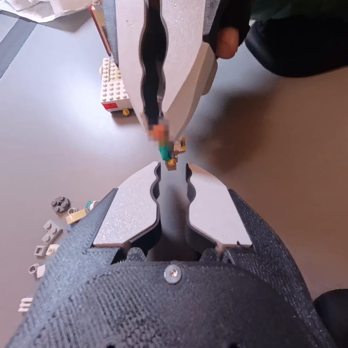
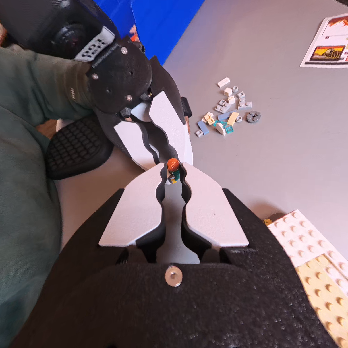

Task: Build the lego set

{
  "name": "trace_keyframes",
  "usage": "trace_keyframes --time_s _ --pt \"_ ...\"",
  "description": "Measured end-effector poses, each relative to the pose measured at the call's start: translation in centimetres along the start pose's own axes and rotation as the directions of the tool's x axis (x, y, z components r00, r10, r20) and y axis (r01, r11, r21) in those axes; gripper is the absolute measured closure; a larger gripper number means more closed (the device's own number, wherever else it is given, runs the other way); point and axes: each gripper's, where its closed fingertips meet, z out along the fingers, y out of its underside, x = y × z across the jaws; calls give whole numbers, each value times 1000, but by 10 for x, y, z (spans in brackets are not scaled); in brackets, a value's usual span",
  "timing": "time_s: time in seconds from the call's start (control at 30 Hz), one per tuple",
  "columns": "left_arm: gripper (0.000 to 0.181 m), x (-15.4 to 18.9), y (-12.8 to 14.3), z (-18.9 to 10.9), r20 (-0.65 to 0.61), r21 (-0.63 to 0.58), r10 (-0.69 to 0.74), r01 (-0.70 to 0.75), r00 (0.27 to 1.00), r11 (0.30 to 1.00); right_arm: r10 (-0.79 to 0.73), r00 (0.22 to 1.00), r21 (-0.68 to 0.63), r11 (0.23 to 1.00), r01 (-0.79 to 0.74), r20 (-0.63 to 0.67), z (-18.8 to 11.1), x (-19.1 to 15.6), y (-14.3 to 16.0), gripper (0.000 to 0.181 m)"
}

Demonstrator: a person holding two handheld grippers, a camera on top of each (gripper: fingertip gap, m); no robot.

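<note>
A minifigure (image 2: pixel 172 163) with orange hair and a green torso is held in the air between the tips of my right gripper (image 2: pixel 173 166), which is shut on it. In the left wrist view the figure (image 1: pixel 165 150) hangs head-up from the right gripper (image 1: pixel 162 131), with small tan and brown parts by its yellow hands. My left gripper (image 1: pixel 173 165) is open and empty, its tips just short of the figure's lower end. It also shows in the right wrist view (image 2: pixel 164 157), facing the right gripper tip to tip.
A white and tan studded build (image 2: pixel 301 244) lies at the right, also seen in the left wrist view (image 1: pixel 113 90), with a small yellow piece (image 1: pixel 126 112) beside it. A pile of loose pieces (image 2: pixel 226 113) and an instruction booklet (image 2: pixel 329 43) lie on the grey table (image 2: pixel 263 169). The grippers' ends are close to 4 cm from one another.
</note>
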Motion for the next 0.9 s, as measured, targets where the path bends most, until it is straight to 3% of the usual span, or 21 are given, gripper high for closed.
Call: trace_keyframes --time_s 0.2,0.63,0.73,0.9 --pt "170 3 -20 -10 -82 138 -122 132 989 982 70 993 92 993 -79 90 -9 -8 -14 169" --pt "172 -1 -25 -14 1 154 -44 43 999 987 53 995 121 991 -63 82 -12 -11 -20 169" --pt "146 -3 -11 -10 -7 76 -70 71 997 995 29 1000 68 997 -29 11 -7 -1 -11 169" --pt "138 -6 3 -14 25 4 -44 44 999 999 -63 991 -63 996 56 -116 7 13 9 169"
